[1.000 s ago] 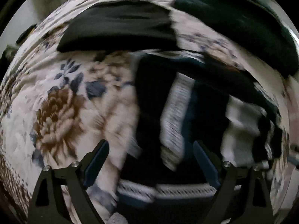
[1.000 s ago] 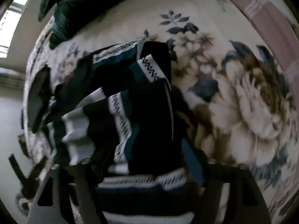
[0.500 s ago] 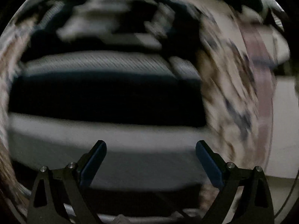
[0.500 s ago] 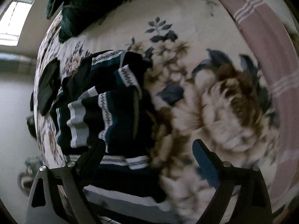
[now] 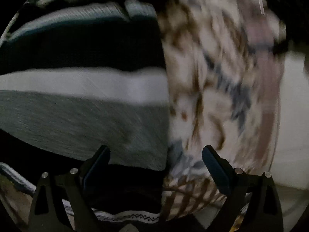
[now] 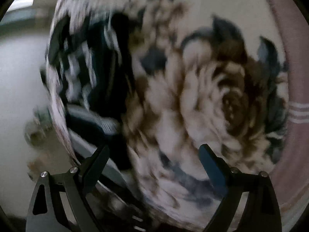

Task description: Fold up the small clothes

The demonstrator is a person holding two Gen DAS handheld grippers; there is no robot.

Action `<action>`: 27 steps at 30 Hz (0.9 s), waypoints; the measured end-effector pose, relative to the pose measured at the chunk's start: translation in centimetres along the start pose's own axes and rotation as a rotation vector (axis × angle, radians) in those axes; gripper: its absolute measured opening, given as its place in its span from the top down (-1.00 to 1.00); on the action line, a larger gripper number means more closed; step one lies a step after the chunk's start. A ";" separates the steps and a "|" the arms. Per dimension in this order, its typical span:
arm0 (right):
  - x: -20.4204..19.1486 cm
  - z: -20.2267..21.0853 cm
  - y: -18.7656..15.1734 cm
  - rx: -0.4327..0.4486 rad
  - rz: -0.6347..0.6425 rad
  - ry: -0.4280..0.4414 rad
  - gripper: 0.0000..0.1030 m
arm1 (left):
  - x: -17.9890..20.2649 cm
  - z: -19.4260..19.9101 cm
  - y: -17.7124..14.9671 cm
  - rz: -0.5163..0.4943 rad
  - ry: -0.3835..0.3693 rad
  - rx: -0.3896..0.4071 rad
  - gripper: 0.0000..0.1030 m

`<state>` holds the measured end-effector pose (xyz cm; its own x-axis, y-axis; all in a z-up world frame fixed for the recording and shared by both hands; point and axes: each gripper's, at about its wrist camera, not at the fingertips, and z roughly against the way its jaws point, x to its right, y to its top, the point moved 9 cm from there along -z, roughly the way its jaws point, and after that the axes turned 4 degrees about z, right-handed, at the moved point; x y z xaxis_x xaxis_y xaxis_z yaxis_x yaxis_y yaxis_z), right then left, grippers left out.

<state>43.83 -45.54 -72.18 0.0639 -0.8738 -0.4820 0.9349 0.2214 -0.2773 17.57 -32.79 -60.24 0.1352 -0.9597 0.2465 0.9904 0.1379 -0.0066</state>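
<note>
No legible text, labels, numbers anywhere (both views motion-blurred).

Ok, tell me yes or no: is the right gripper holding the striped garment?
No, the right gripper is open, its fingers empty above the floral blanket.

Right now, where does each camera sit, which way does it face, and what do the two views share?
Left wrist: on the left gripper, looking forward close over the striped garment, floral blanket beside it; only its own open fingers show.
Right wrist: on the right gripper, facing the floral blanket, striped garment off to one side; only its open fingers show.
Shared: garment and blanket, both motion-blurred.
</note>
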 end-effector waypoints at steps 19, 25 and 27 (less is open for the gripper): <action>-2.4 -0.1 9.6 0.189 -0.050 0.178 -0.85 | -0.9 -3.0 -1.4 -0.094 0.167 0.042 0.86; -2.4 -1.1 16.4 0.313 -0.184 0.287 -0.84 | -3.3 0.1 -1.3 -0.058 0.113 0.111 0.90; -2.8 -1.7 18.0 0.331 -0.202 0.318 -0.75 | -4.0 1.2 -1.5 -0.050 0.106 0.129 0.90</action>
<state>59.88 -38.33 -77.26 -0.1909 -0.6981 -0.6901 0.9816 -0.1323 -0.1377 15.52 -28.85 -60.08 0.0952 -0.9856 0.1400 0.9851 0.1135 0.1290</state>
